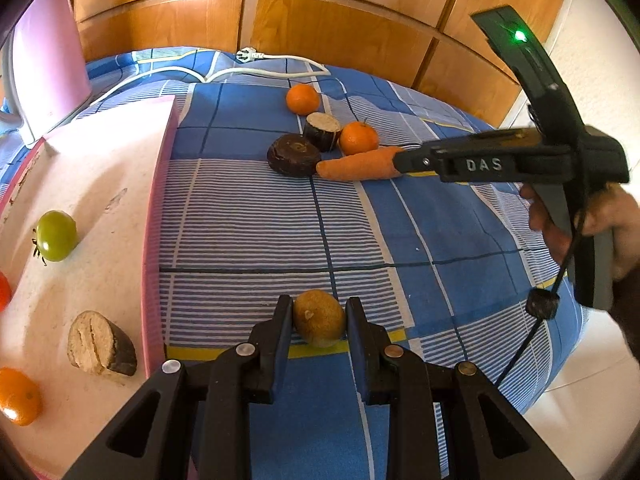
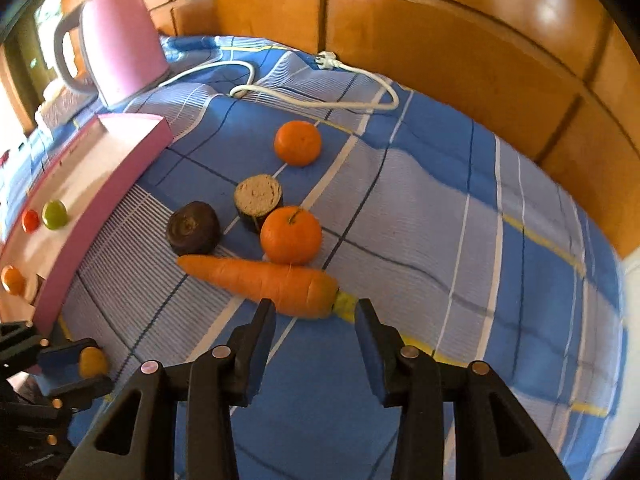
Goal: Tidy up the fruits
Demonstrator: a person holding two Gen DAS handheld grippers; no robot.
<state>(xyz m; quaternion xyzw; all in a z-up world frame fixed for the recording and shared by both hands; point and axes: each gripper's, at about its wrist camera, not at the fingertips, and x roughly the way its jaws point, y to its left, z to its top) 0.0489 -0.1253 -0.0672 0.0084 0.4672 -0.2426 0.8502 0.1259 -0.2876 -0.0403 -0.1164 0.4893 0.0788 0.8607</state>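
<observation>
My left gripper is shut on a yellowish-brown round fruit, held just above the blue checked cloth; it also shows in the right wrist view. My right gripper is open, its fingertips on either side of the thick end of a carrot that lies on the cloth. In the left wrist view the carrot meets the right gripper. Two oranges, a cut dark root piece and a dark round beet lie beside the carrot.
A pink-edged tray at the left holds a green tomato, a red tomato, an orange and a cut root piece. A pink kettle and white cord lie at the back. Wooden panels stand behind.
</observation>
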